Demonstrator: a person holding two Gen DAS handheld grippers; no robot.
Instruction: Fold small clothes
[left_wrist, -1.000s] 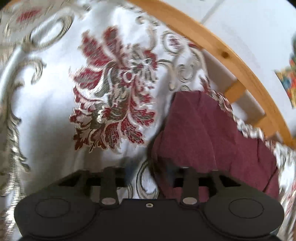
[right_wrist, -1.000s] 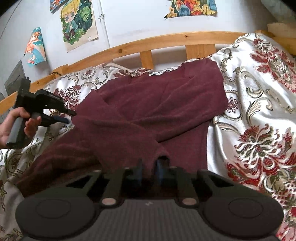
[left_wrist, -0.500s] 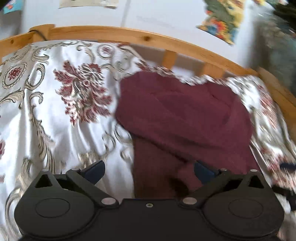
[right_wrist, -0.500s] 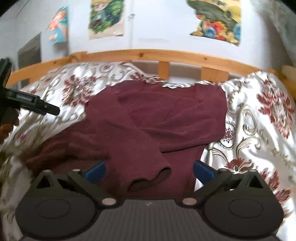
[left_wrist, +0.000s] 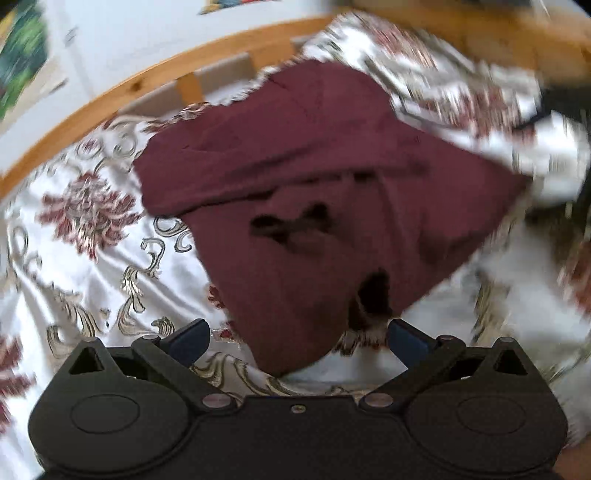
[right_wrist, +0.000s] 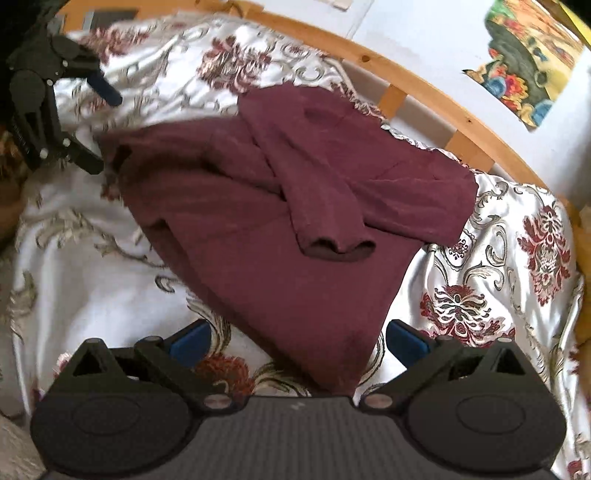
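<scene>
Both the left gripper and the right gripper gape wide, gripping nothing. At twelve o'clock from each lies the maroon sweater, sleeves crossed over its body, on the floral bedspread, with the wooden bed rail beyond.

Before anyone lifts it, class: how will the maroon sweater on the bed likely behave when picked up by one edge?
The maroon sweater will probably droop: it already lies soft and creased. The folded sleeve is loose on top and may slide off. On the satiny bedspread it might slip when pushed.
</scene>
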